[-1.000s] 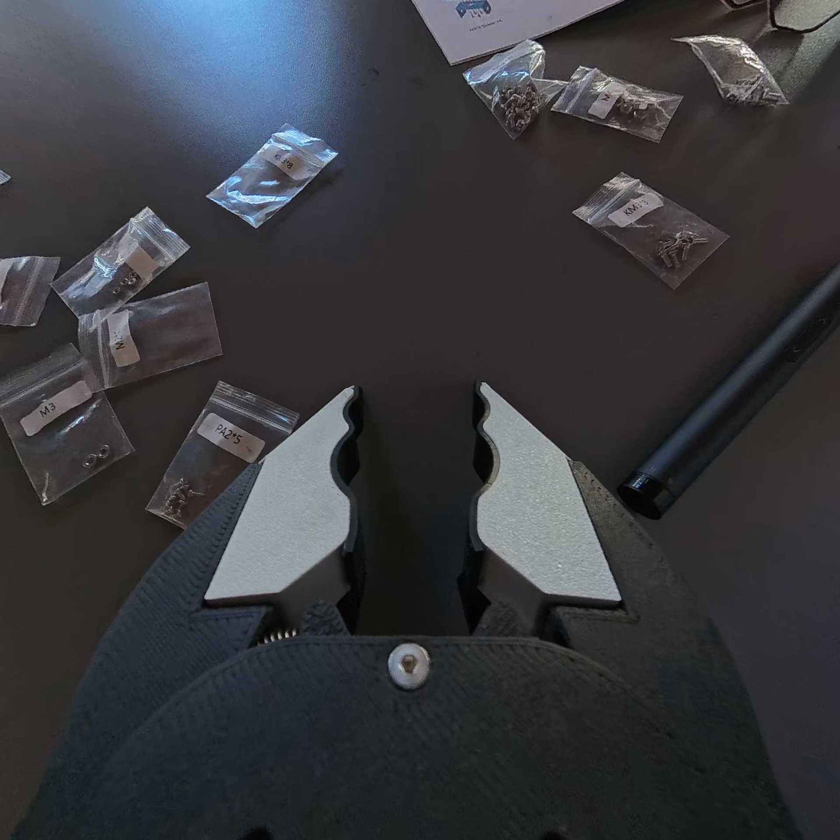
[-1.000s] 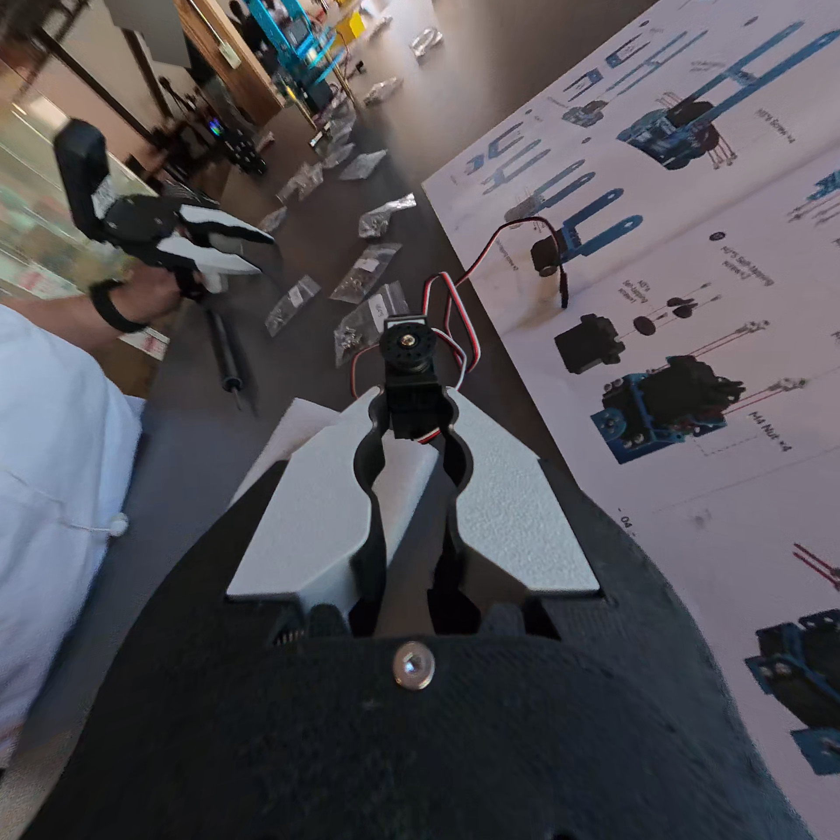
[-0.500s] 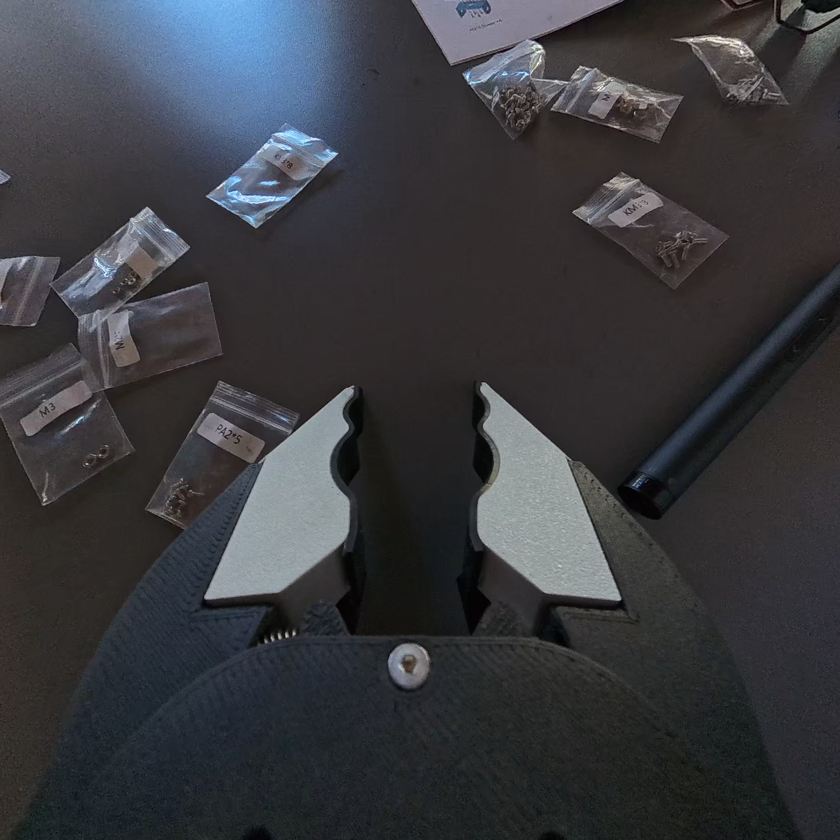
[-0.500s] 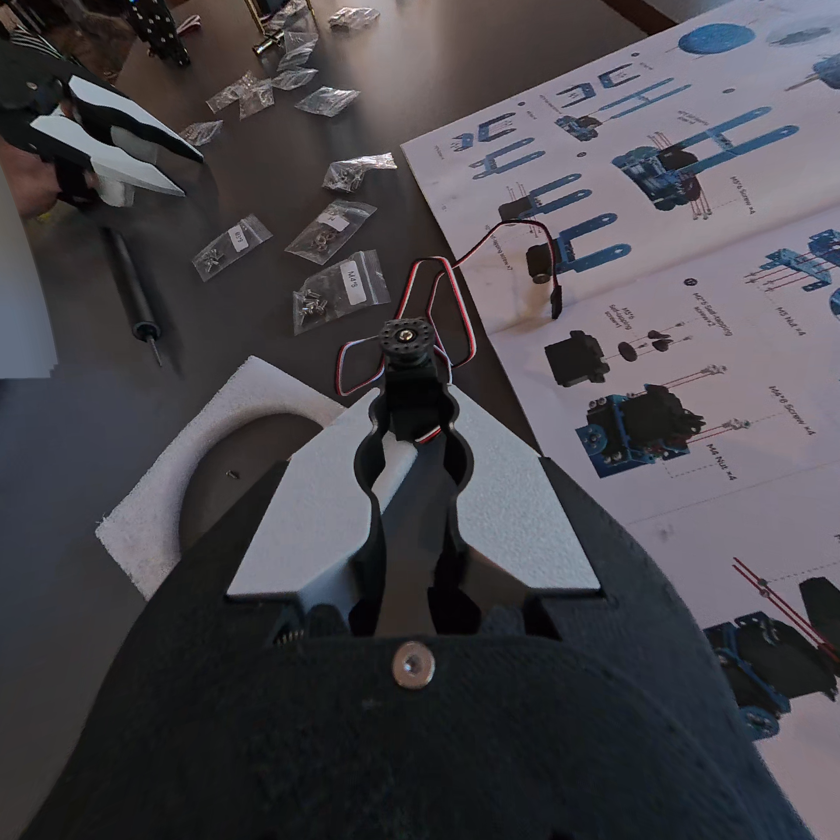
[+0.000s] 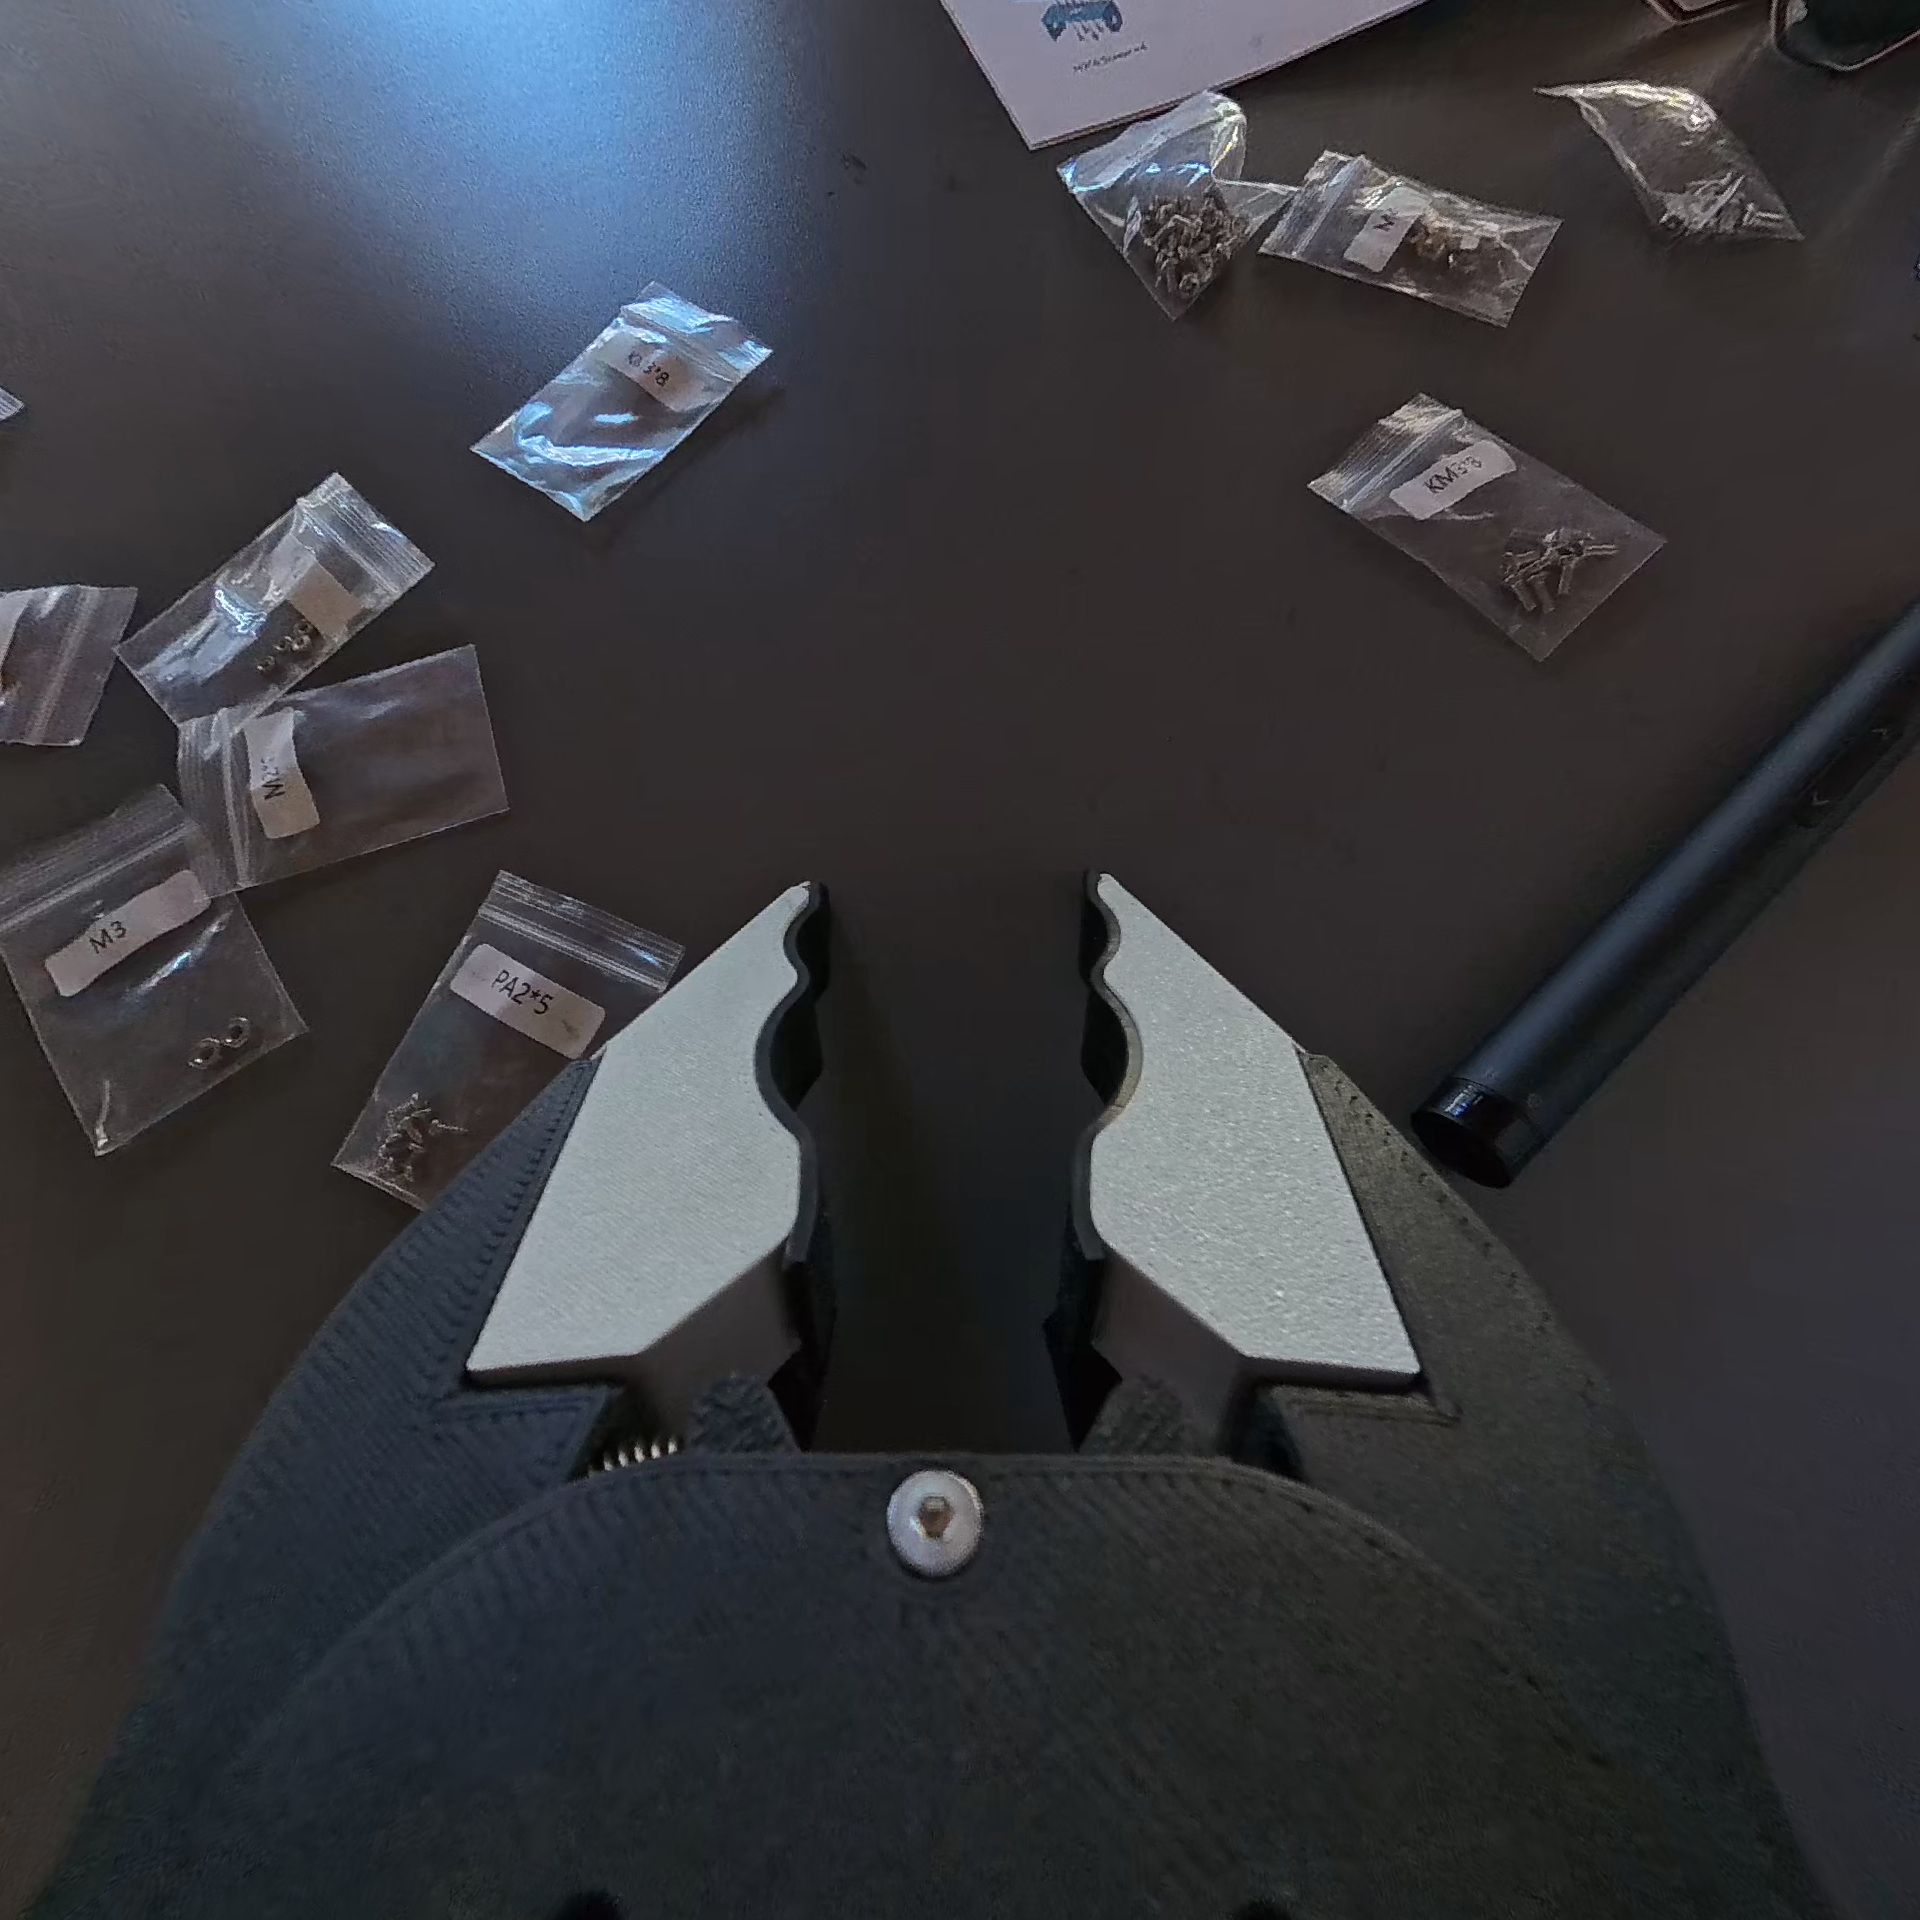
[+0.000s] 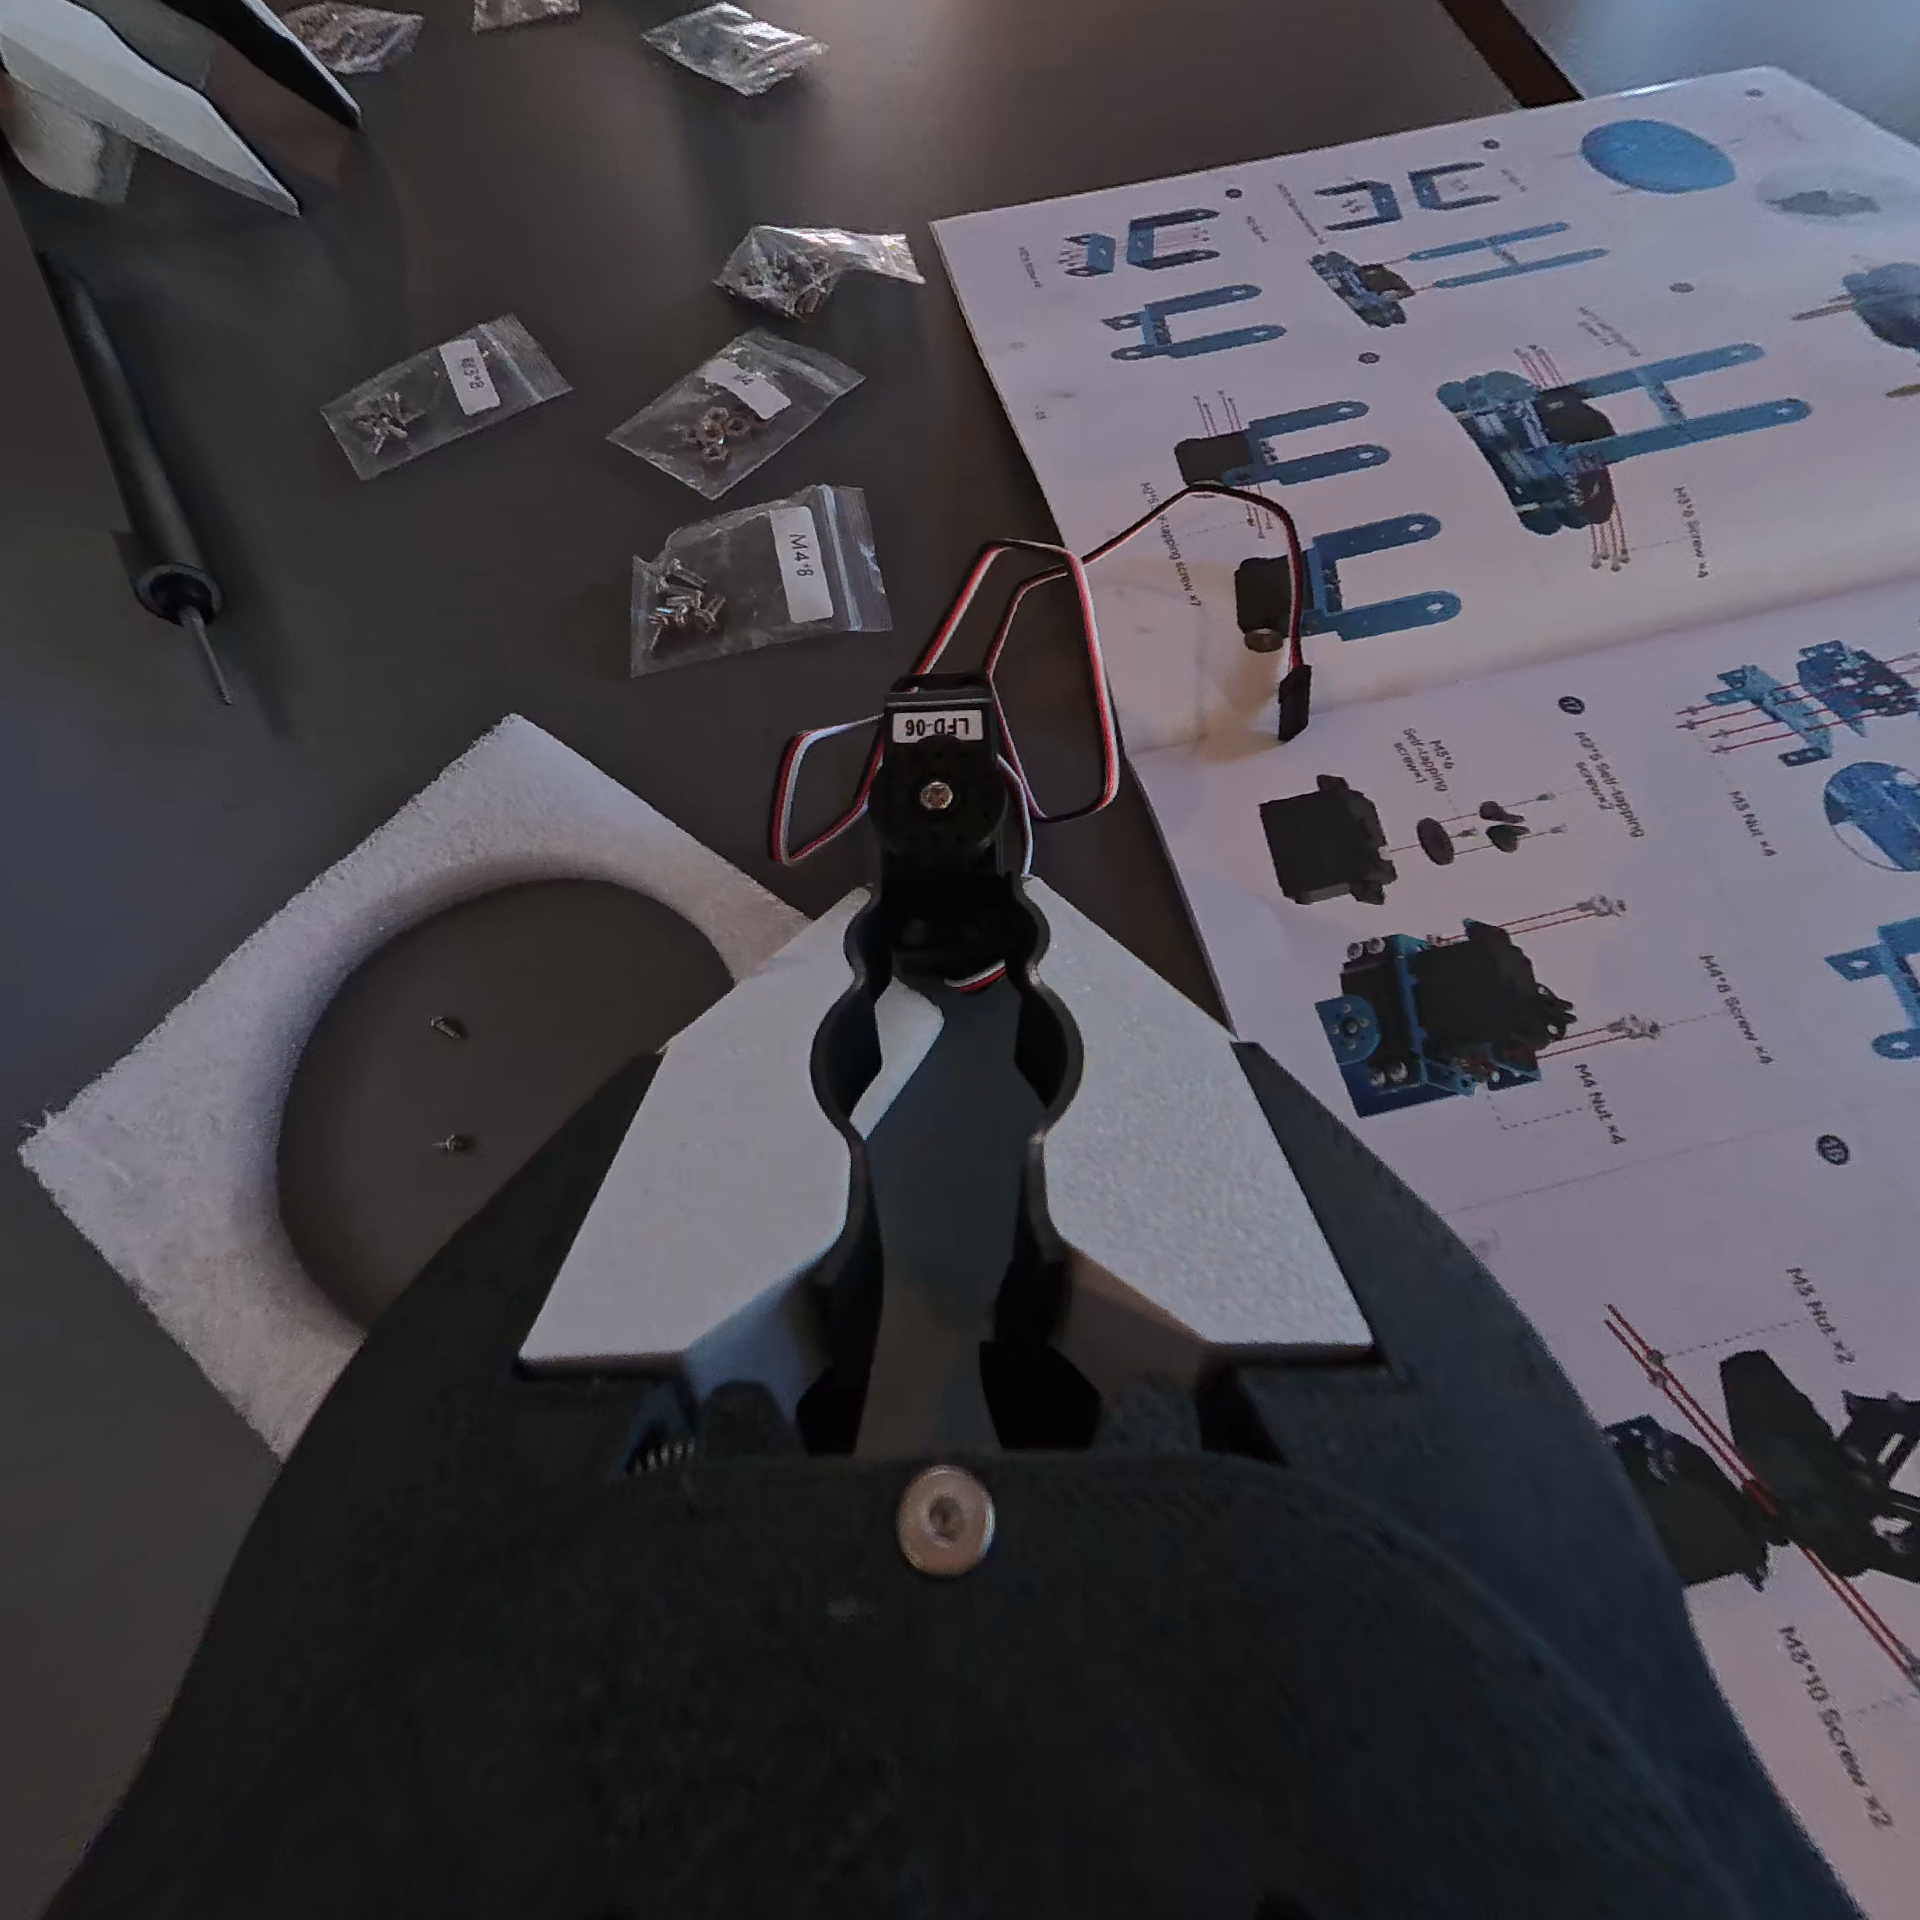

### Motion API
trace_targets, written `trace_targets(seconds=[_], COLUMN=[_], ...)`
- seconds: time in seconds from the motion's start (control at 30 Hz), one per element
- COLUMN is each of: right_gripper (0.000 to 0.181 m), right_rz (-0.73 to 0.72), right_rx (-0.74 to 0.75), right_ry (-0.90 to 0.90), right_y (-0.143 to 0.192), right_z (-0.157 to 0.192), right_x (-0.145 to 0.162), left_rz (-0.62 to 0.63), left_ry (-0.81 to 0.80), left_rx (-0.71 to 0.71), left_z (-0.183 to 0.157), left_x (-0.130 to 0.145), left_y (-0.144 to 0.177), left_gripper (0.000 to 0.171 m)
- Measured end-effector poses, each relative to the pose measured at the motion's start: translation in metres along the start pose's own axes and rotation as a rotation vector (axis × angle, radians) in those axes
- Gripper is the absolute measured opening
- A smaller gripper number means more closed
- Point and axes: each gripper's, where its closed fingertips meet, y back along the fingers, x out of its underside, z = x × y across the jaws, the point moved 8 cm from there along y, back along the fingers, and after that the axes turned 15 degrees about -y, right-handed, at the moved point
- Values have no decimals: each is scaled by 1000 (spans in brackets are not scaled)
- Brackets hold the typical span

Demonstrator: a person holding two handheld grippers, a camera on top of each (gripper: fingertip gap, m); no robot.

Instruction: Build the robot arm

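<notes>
My right gripper is shut on a small black servo motor with a round horn on top. Its red, white and black cable loops out to a black plug lying on the printed instruction sheet. The servo is held above the dark table, beside a white foam piece. My left gripper is open and empty above bare dark table. It also shows at the top left of the right wrist view. A small clear bag of screws lies just left of its left finger.
Several small clear bags of screws and nuts lie scattered. A black screwdriver lies at the right of the left gripper; it also shows in the right wrist view. Two loose screws sit in the foam's cut-out. The tips of one gripper are about 35 cm away from the tips of the other. My right gripper's tips are some 8 cm from the black plug.
My right gripper has tilted down and swung over the table with the servo in it; the foam piece and sheet now fill its view. The left gripper has stayed still and open.
</notes>
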Motion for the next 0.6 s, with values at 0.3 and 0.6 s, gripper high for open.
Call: trace_targets(seconds=[0.3, 0.6], right_gripper=[25, 21], right_rz=[-23, -69], right_rx=[43, 8], right_ry=[72, 70], right_y=[2, 8], right_z=[2, 1], right_x=[-1, -2], left_rz=[0, 0], left_ry=[0, 0], left_rx=[0, 0], left_z=[0, 0], left_x=[0, 0], left_y=[0, 0], left_gripper=[48, 48])
